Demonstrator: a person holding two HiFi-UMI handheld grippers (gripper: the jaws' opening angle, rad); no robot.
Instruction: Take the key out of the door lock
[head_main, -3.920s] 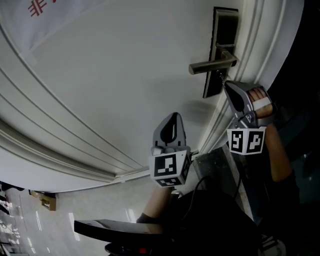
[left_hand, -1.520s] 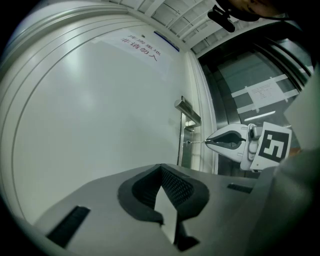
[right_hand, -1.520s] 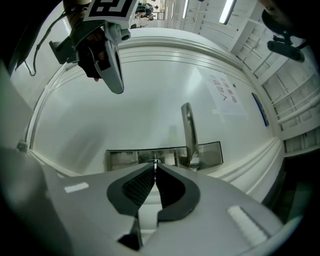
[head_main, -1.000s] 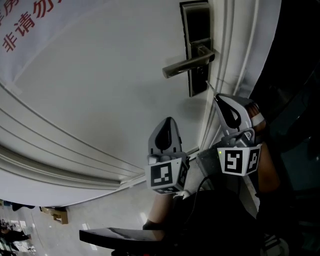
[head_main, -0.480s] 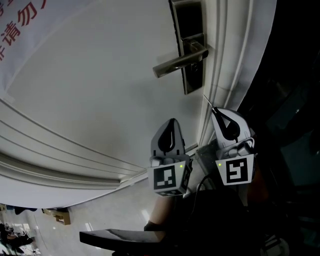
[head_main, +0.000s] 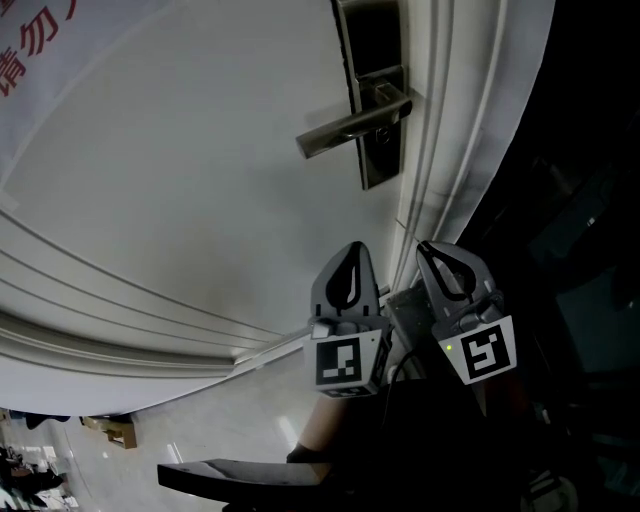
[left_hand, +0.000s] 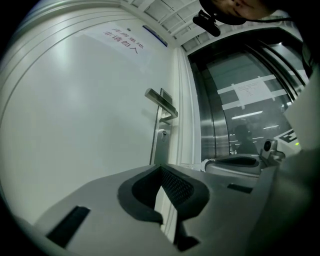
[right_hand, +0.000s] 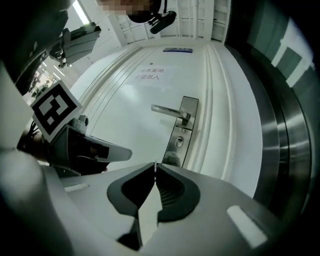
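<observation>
While white door fills the view, w/ floor tiles lower left, key sits pinched in R gripper tips, clear of lock plate; L gripper jaws pressed together, empty.

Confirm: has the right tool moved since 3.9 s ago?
Yes. The right tool, shut on the key, has pulled away from the lock plate, downward in the head view.

Door handle juts out above the keyhole.
</observation>
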